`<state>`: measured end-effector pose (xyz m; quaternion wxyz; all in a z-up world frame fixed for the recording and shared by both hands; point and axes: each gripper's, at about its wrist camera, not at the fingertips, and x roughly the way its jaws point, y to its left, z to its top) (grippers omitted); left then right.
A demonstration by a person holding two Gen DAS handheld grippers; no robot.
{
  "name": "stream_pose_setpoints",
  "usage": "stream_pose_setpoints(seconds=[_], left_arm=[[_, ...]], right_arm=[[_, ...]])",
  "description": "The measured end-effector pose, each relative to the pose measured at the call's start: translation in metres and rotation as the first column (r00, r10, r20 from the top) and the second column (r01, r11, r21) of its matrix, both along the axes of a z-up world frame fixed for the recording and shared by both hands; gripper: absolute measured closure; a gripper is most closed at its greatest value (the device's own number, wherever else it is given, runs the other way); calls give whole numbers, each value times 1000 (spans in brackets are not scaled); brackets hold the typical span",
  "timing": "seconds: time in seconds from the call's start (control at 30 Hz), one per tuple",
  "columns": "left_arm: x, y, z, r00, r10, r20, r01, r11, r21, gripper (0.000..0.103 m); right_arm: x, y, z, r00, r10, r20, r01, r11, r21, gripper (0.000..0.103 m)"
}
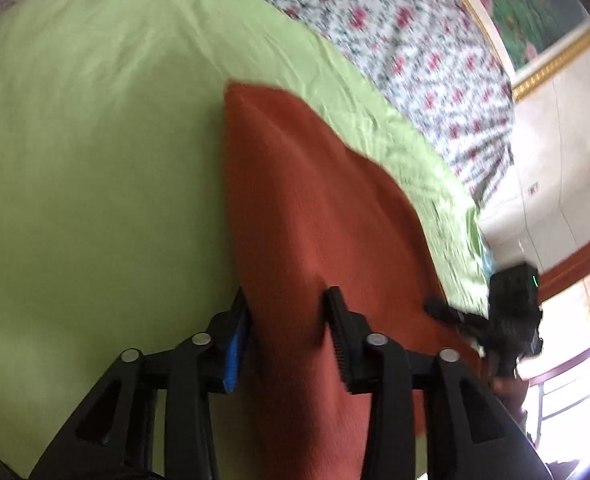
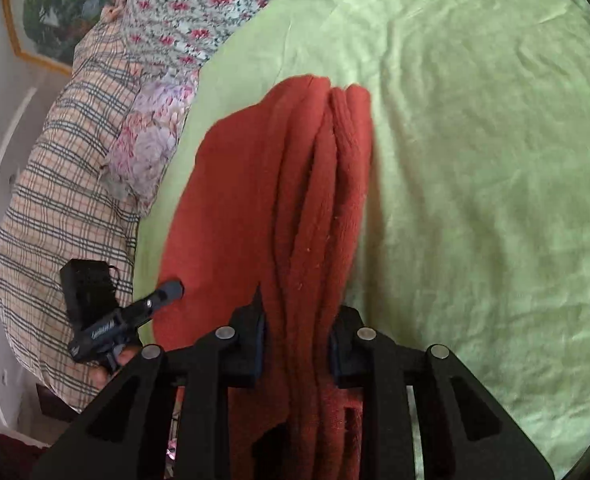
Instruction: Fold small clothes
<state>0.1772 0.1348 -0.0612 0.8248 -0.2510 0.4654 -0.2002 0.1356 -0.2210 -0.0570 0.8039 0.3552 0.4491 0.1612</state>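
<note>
Both grippers, left (image 1: 289, 300) and right (image 2: 299, 312), pinch the near edge of the rust-red garment (image 2: 255, 184), which lies in lengthwise folds on the green sheet (image 2: 475, 160).

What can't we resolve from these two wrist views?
- Garment type: the red garment is bunched in the right wrist view and blurred in the left; its near end is cut off by the frame edge.
- Right gripper grip: cloth covers the pads.
- Left gripper grip: cloth drapes between the fingers; contact is unclear.
- Green sheet under the garment: hidden.
</note>
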Motion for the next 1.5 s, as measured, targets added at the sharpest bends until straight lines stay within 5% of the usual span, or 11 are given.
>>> stream_pose_setpoints(seconds=[0.43,0.47,0.53,0.67,0.73,0.83,0.9,1.07,1.27,1.37,1.5], left_arm=[[131,16,-17,994,76,-78,-81,995,-61,59],[136,13,-16,994,76,-73,-80,995,-56,63],[143,8,-9,996,73,-44,-74,997,-26,91],[142,-3,16,996,65,64,-69,995,74,96],[137,-13,27,992,56,111,-73,985,156,95],[127,-18,29,990,82,111,-108,961,256,73],[113,-15,31,989,89,117,-115,965,237,57],[62,-16,38,986,101,135,-131,962,239,43],[17,-24,31,992,81,99,-103,962,252,39],[3,-33,26,996,55,77,-74,957,282,39],[-15,-40,21,998,30,60,-45,962,271,39]], right_arm=[[-24,6,29,998,-54,45,58,993,-102,74],[-24,7,32,997,-53,49,58,992,-109,74],[-24,9,36,997,-49,57,56,991,-123,74],[-26,8,43,995,-51,81,62,988,-140,74],[-28,7,48,993,-66,103,83,982,-169,74],[-31,2,55,986,-103,134,128,972,-198,74],[-30,2,58,984,-101,144,129,972,-199,74],[-16,14,62,986,-60,154,94,971,-222,74],[18,20,36,997,-39,67,53,972,-230,74],[31,17,25,998,-51,30,56,978,-203,92],[4,15,63,981,-69,181,100,981,-169,92]])
